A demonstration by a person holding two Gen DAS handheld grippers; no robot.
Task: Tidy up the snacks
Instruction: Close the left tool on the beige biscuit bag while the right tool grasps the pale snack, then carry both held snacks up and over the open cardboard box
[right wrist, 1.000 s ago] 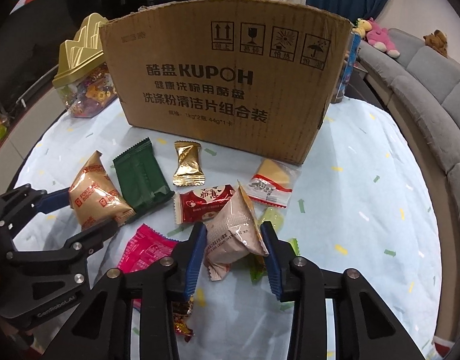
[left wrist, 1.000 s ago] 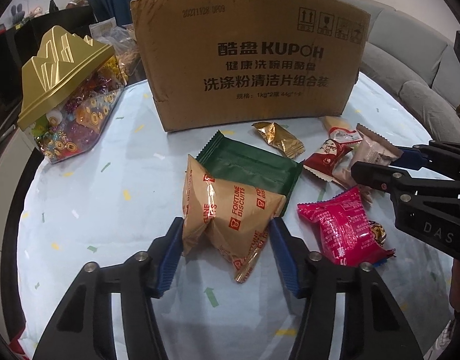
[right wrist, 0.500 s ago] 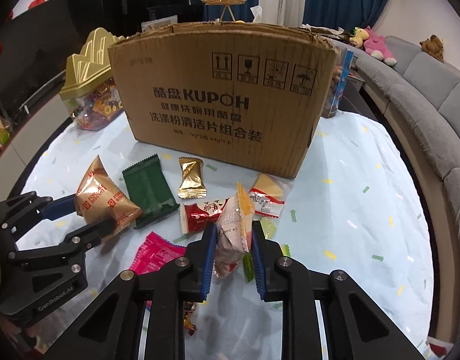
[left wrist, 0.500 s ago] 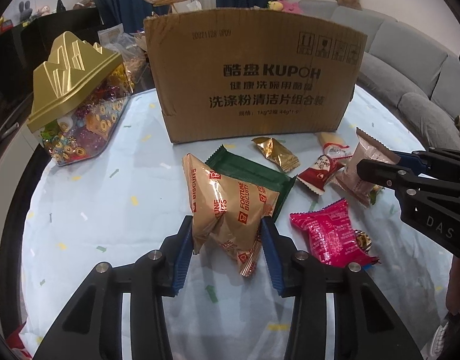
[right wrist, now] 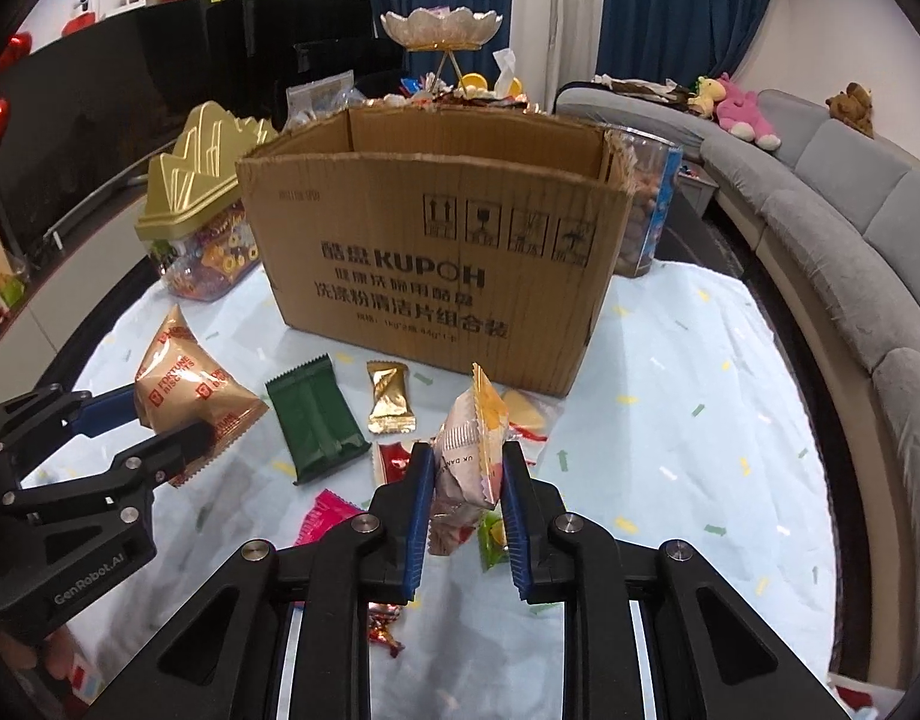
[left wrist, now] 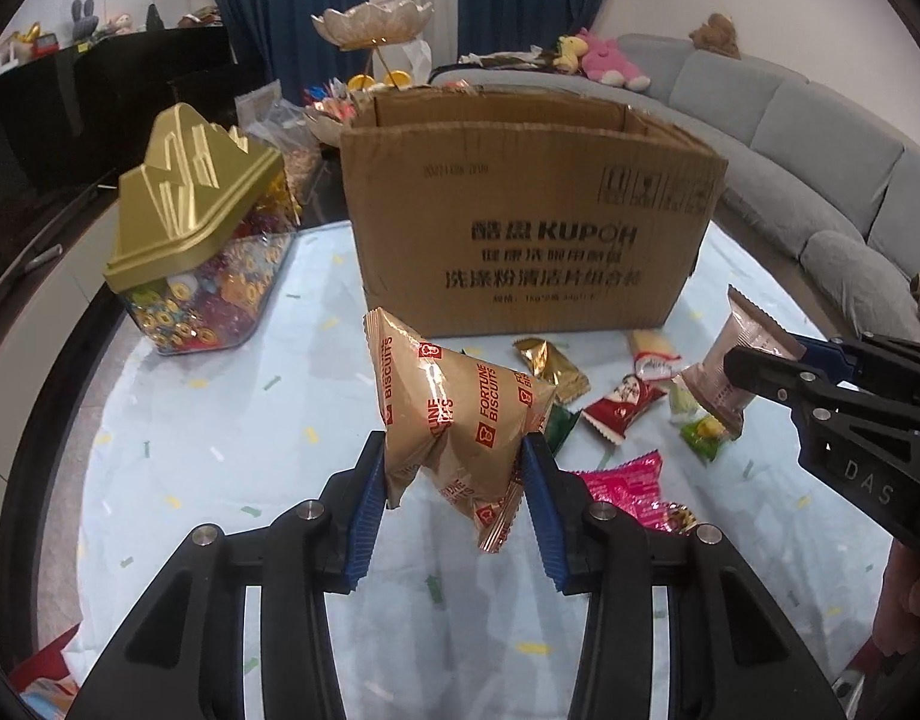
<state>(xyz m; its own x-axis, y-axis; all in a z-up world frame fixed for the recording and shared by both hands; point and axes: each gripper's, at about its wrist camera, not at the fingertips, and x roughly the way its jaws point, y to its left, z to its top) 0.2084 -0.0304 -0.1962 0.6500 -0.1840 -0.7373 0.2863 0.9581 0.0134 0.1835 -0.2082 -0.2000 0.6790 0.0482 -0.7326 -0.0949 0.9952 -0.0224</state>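
Left gripper (left wrist: 454, 474) pinches the tan crinkled "Fortune Biscuits" packet (left wrist: 454, 414); right gripper (right wrist: 463, 480) pinches the pale pinkish-brown foil snack packet (right wrist: 469, 450), both clear of the confetti-print tablecloth (right wrist: 670, 390).

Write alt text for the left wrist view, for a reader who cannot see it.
The left gripper pinches a tan Fortune Biscuits packet above a pale tablecloth. Behind stands an open cardboard box; at right, the right gripper holds a pinkish packet.
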